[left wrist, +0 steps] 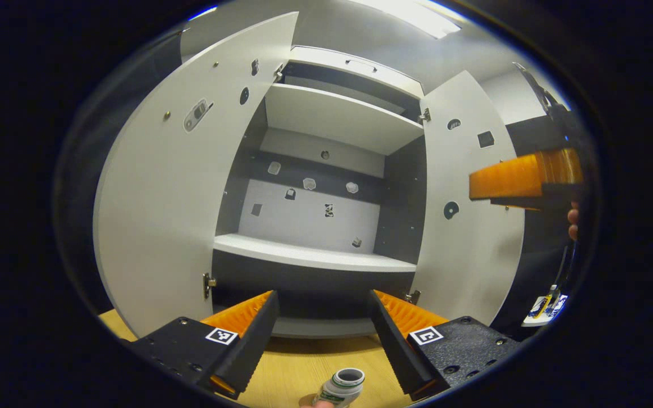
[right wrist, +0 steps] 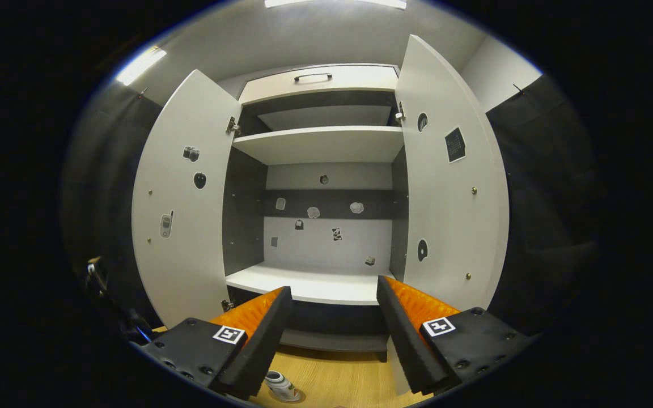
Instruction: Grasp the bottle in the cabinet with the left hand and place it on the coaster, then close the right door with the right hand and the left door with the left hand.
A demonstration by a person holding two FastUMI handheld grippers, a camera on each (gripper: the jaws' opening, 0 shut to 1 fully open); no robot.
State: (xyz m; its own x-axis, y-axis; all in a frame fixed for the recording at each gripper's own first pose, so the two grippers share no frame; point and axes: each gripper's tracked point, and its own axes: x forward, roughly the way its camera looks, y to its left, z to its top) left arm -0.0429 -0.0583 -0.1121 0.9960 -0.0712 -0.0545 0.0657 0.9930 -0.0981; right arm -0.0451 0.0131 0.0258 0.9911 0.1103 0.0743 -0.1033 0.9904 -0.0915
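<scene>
Bottle (left wrist: 342,387) first: it's already out of the cabinet (left wrist: 326,170) and standing upright on the wooden tabletop (left wrist: 304,362), right below and between your left claw (left wrist: 323,340) fingers, not touched by either one. Its top looks open in the left gripper view. There's a green band on its white label, but the print is way too small to read. Something round sits under it in the right gripper view, probably the coaster (right wrist: 298,395), though you can't really make it out.

Your left claw is spread wide, holding nothing. Same deal with your right claw (right wrist: 332,340): fingers apart, empty, pointed straight into the cabinet. Each claw body carries a little square black-and-white marker tag, no words on it.

Further out, both doors are swung wide. The left door (right wrist: 182,215) and right door (right wrist: 445,187) have small picture stickers on their inner faces, and more stickers dot the cabinet's back wall; none have legible text. The shelves (right wrist: 309,286) are bare. In the left gripper view your right claw shows off at the right edge, just in front of the right door, with a fingertip of your hand (left wrist: 573,222) behind it.
</scene>
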